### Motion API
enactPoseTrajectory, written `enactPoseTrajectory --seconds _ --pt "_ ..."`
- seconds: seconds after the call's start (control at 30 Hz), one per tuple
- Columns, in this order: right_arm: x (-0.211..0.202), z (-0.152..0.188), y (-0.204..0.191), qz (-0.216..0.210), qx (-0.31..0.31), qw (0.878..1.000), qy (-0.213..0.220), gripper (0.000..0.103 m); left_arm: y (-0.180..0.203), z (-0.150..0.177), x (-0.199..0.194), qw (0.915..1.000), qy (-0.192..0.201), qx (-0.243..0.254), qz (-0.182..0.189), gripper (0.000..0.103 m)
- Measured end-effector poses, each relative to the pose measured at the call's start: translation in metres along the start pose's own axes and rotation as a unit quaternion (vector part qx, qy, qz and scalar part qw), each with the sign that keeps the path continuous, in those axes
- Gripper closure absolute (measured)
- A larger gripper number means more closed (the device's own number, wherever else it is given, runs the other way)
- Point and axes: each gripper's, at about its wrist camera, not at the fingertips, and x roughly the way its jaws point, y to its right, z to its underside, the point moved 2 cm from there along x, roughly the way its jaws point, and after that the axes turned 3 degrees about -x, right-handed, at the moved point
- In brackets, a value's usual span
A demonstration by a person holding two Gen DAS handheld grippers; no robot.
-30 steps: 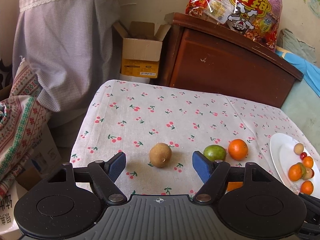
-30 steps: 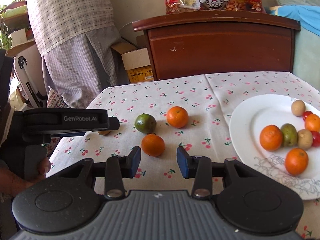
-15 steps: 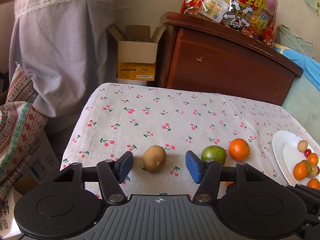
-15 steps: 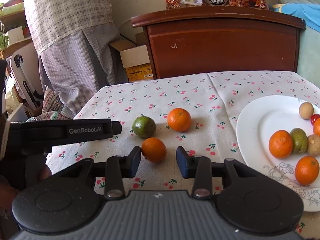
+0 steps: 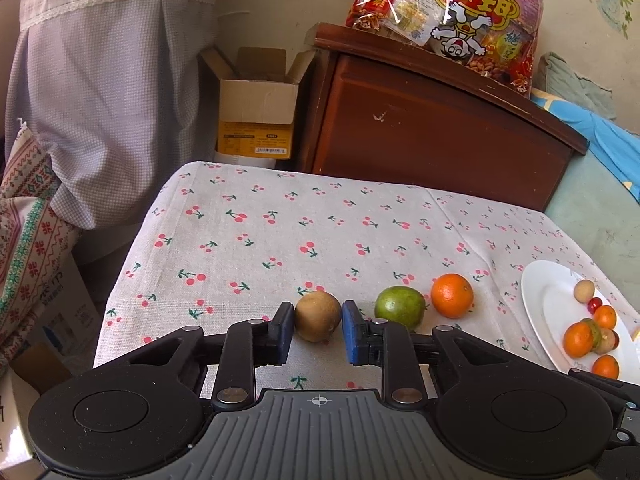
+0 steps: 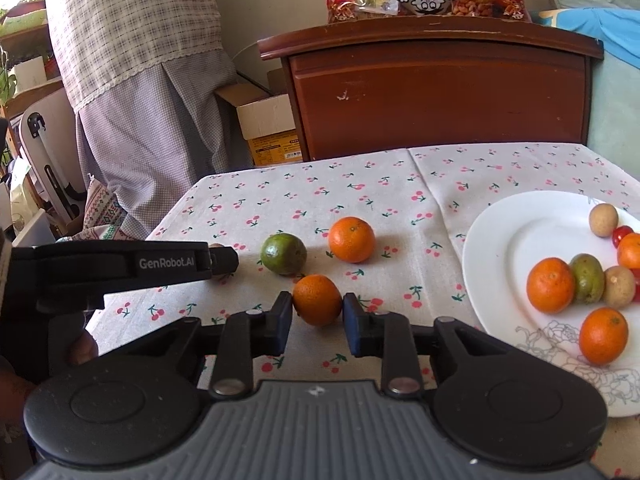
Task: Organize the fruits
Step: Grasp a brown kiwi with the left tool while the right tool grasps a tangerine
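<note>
The table [image 5: 280, 216] has a cherry-print cloth, and its far and left parts are bare, so there is open room there. Its left edge drops toward a patterned fabric [image 5: 24, 236], and its far edge meets a cardboard box [image 5: 256, 116] and a brown wooden cabinet [image 5: 432, 132].

The white plate [image 6: 504, 240] lies at the right side of the table and already holds several small fruits. A green citrus [image 6: 283, 253] and an orange mandarin [image 6: 351, 239] lie between the two grippers and the far part of the table, close to each other.

The left gripper [image 5: 318, 322] pinches a brown kiwi-like fruit [image 5: 317, 316] that sits on the cloth; both pads touch its sides. The right gripper [image 6: 317, 306] pinches a small orange [image 6: 317, 299] in the same way, near the front edge.

One second ago both claws were spread with each fruit loose between the pads; the jaws have just been closing onto them.
</note>
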Motion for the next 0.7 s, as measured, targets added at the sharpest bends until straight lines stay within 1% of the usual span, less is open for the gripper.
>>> enactPoseTrajectory --seconds 0.27,0.53,0.7 --pt "-0.019 0.002 0.009 0.01 0.03 0.999 0.006 0.076 0.005 0.002 -0.016 0.9999 0.001 -0.004 0.013 0.079" --pt "-0.043 0.007 0.016 0.028 0.043 0.999 0.012 0.076 0.023 0.007 -0.037 0.9989 0.003 0.008 0.046 0.079" --pt "-0.065 0.007 0.026 0.046 0.052 0.997 0.028 0.076 0.04 0.007 -0.047 0.9974 0.007 0.012 0.071 0.079"
